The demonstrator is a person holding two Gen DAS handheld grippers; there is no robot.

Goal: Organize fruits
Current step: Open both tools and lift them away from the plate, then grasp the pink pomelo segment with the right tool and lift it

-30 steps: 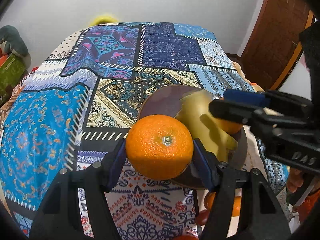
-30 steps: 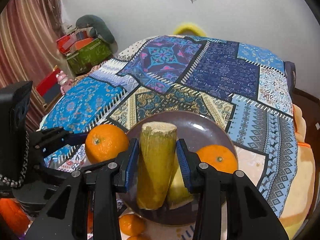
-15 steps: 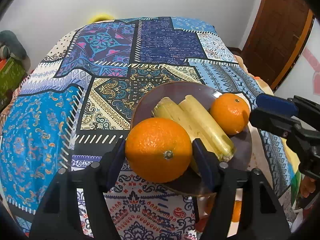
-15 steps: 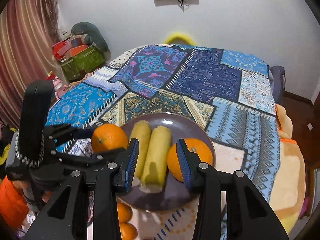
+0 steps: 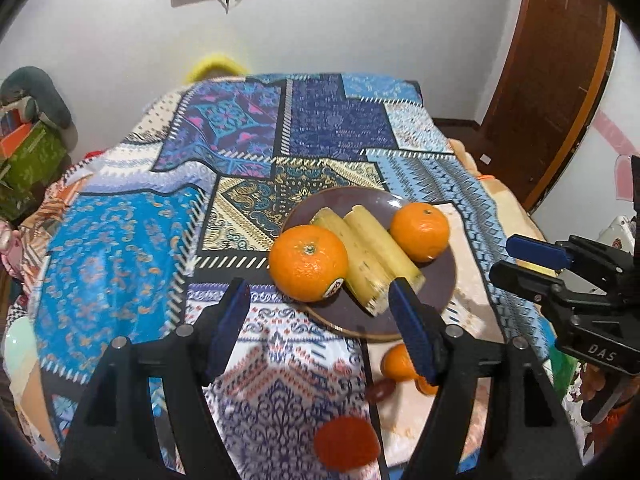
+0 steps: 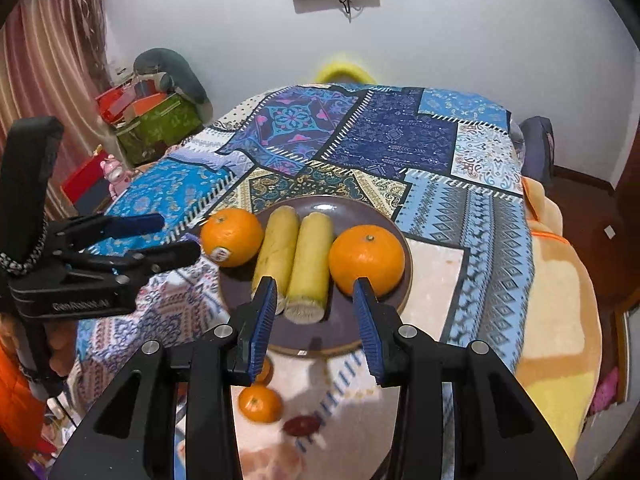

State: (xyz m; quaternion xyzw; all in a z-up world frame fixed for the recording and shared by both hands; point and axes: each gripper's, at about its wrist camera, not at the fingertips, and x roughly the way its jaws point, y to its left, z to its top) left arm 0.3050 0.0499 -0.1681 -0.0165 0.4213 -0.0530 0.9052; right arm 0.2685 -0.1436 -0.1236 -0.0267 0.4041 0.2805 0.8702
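Observation:
A dark round plate [image 5: 344,204] [image 6: 344,320] on the patchwork cloth holds two yellow cane pieces [image 5: 372,256] [image 6: 310,264] side by side. An orange [image 5: 419,232] [image 6: 366,260] lies to their right. A stickered orange [image 5: 308,268] [image 6: 231,236] rests at the plate's left rim. My left gripper [image 5: 320,320] [image 6: 160,238] hangs just in front of that orange. Its jaws are opening and nothing is between them. My right gripper [image 6: 314,304] [image 5: 502,258] hovers over the plate's near edge, open and holding nothing.
Small oranges [image 6: 260,404] [image 5: 398,362] and a dark red fruit [image 6: 300,424] lie on the cloth in front of the plate. A green box [image 6: 160,128] with clutter stands at the far left. A wooden door [image 5: 552,60] is on the right.
The right gripper let go of the upright cane piece, which now lies on the plate. The left gripper released the stickered orange at the plate's rim. Both grippers drew back and up.

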